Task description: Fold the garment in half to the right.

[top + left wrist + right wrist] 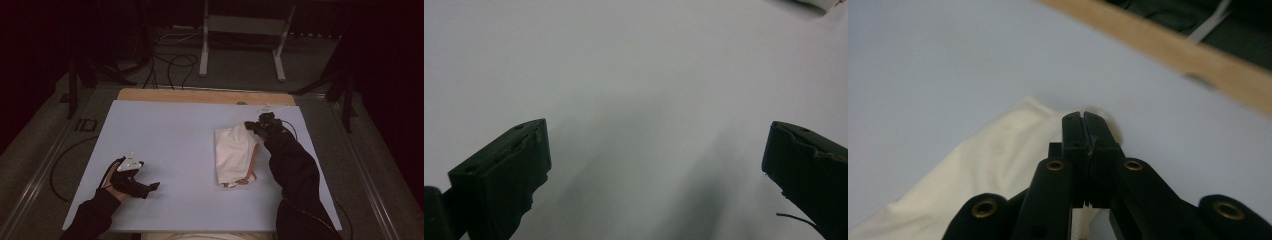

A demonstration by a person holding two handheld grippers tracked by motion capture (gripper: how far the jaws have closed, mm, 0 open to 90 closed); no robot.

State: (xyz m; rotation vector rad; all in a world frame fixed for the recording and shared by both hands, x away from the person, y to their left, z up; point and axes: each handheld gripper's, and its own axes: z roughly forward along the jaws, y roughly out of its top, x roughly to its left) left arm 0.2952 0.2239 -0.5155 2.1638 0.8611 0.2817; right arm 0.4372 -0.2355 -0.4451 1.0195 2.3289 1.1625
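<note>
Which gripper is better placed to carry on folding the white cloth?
Right. The right gripper is shut on the far corner of the white cloth. The left gripper lies open on the bare blue mat, well apart from it.

Dim room, grey floor (240, 70), black cables (170, 65), metal stand (240, 25)
</note>
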